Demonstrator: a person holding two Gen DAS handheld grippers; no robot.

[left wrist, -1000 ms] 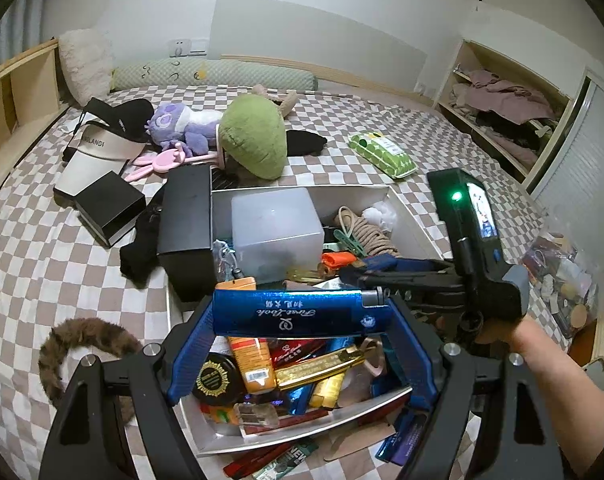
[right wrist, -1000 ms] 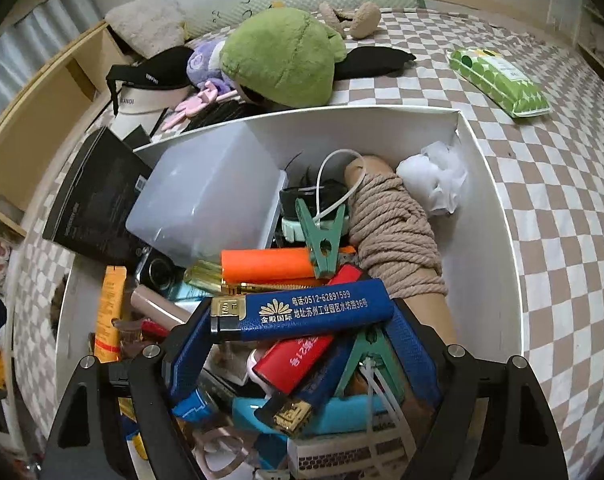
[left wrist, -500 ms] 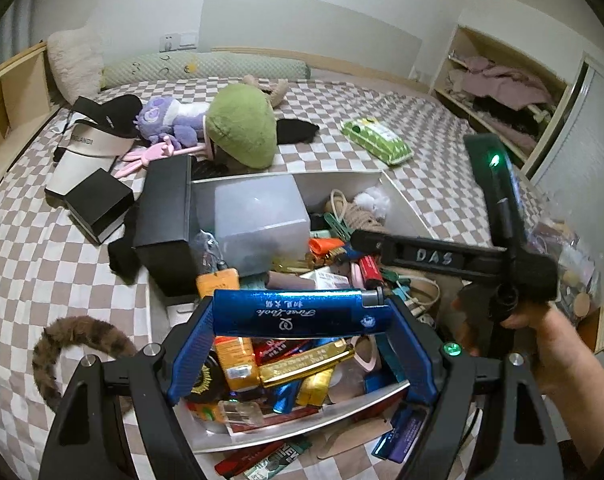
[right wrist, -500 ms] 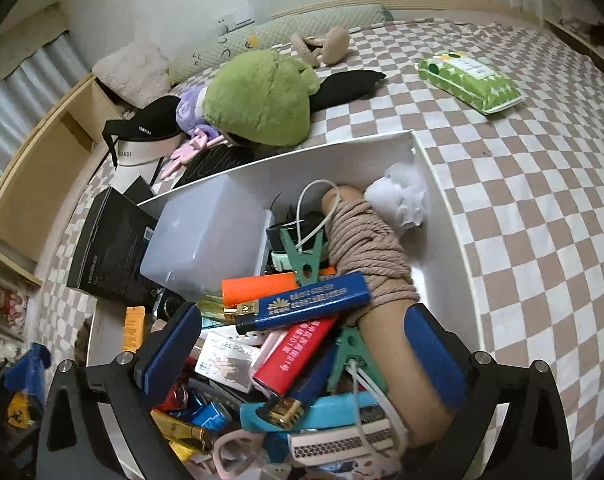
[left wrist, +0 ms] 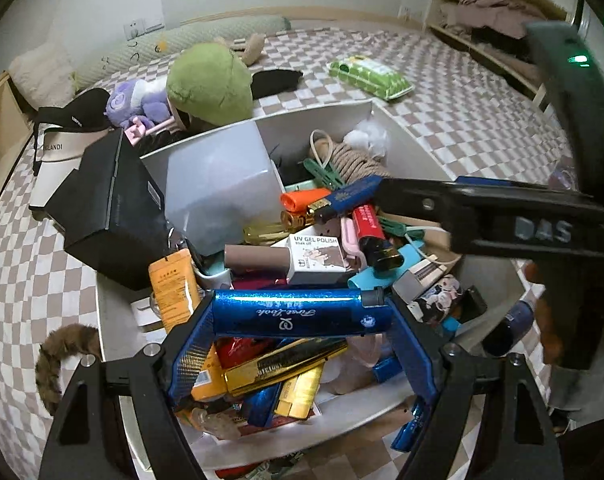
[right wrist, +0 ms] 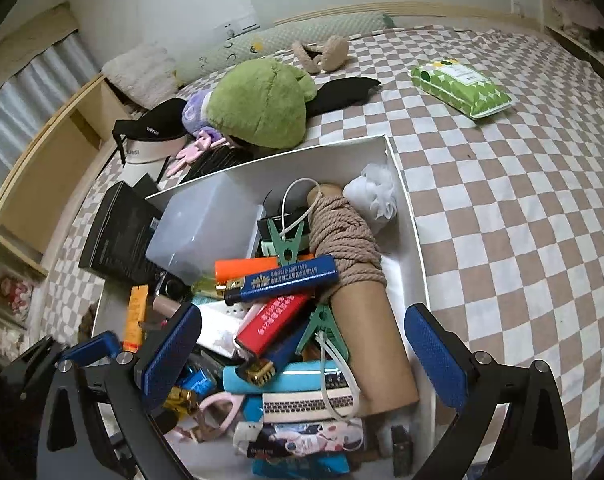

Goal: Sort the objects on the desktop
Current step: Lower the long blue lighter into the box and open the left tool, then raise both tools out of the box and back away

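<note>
Tilting steeply down over the white box (left wrist: 414, 136) on the checkered bed (right wrist: 522, 216), the left gripper (left wrist: 302, 316) has its jaws clamped endwise on a glossy blue lighter (left wrist: 297, 314), held crosswise above the box's clutter. The right gripper (right wrist: 302, 344) also points down into the box, its jaws spread wide with nothing pressed between them. Below it another blue lighter (right wrist: 281, 280) with yellow print lies loose on a red lighter (right wrist: 271, 326), beside a rope-wound cardboard tube (right wrist: 350, 248).
</note>
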